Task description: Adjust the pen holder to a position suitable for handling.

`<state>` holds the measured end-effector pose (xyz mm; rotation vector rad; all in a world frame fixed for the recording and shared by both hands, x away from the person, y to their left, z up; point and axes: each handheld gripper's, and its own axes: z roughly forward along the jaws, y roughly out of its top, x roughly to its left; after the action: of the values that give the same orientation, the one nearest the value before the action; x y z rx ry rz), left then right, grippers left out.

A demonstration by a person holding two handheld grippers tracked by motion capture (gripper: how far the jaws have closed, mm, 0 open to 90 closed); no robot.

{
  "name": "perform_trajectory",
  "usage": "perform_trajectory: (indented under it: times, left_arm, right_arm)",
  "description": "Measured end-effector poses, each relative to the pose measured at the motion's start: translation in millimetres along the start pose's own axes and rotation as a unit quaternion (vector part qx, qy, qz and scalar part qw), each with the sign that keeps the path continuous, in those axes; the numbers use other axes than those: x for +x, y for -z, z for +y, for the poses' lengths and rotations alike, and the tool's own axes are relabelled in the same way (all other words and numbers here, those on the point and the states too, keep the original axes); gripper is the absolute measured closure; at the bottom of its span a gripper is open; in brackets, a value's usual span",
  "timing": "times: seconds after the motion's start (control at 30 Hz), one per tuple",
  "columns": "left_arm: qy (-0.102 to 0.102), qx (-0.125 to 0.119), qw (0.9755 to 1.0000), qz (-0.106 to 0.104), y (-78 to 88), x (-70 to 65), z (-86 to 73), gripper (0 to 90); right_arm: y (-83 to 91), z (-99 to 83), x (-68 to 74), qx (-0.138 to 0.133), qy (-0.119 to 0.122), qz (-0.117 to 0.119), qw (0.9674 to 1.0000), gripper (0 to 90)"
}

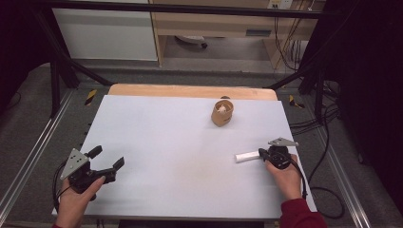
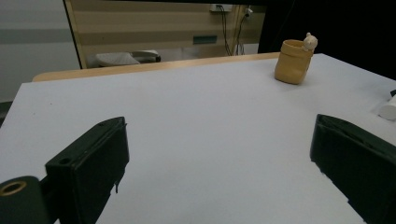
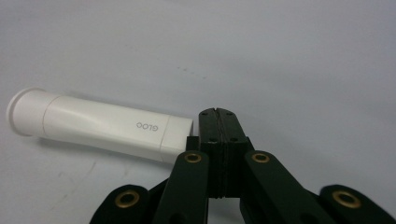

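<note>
The right gripper (image 3: pixel 217 112), fingers together and empty, lies just beside the white tube (image 3: pixel 100 125); the left gripper (image 1: pixel 108 159) rests with fingers apart on the desk (image 1: pixel 180 142)

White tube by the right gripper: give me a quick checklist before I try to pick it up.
1. White tube lying flat on the table: ok.
2. Right gripper open enough to take the tube: not ok, its jaws are shut, beside the tube's end.
3. Tube between the right gripper's jaws: not ok, it lies to one side of them.
4. Left gripper out of the way: ok, it is open at the table's near left with nothing between its jaws.
5. Tan cup apart from the tube: ok, it stands far back.
6. Whether the shut jaws touch the tube: cannot tell.
</note>
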<state>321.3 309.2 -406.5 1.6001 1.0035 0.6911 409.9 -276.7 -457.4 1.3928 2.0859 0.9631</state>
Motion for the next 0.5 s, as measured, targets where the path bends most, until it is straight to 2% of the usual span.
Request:
perform_trajectory:
  times: [0.3,0.5]
  left_arm:
    - [0.000,0.002,1.0000,0.000,-0.1,0.0,-0.1,4.6]
    - [-0.001,0.002,1.0000,0.000,-0.4,-0.1,-0.2,4.6]
  right_arm:
    - [-3.1,5.6,26.8,0.015,0.014,0.014,0.9997,90.0]
    - [-2.3,7.7,37.9,0.026,0.008,0.006,0.9996,90.0]
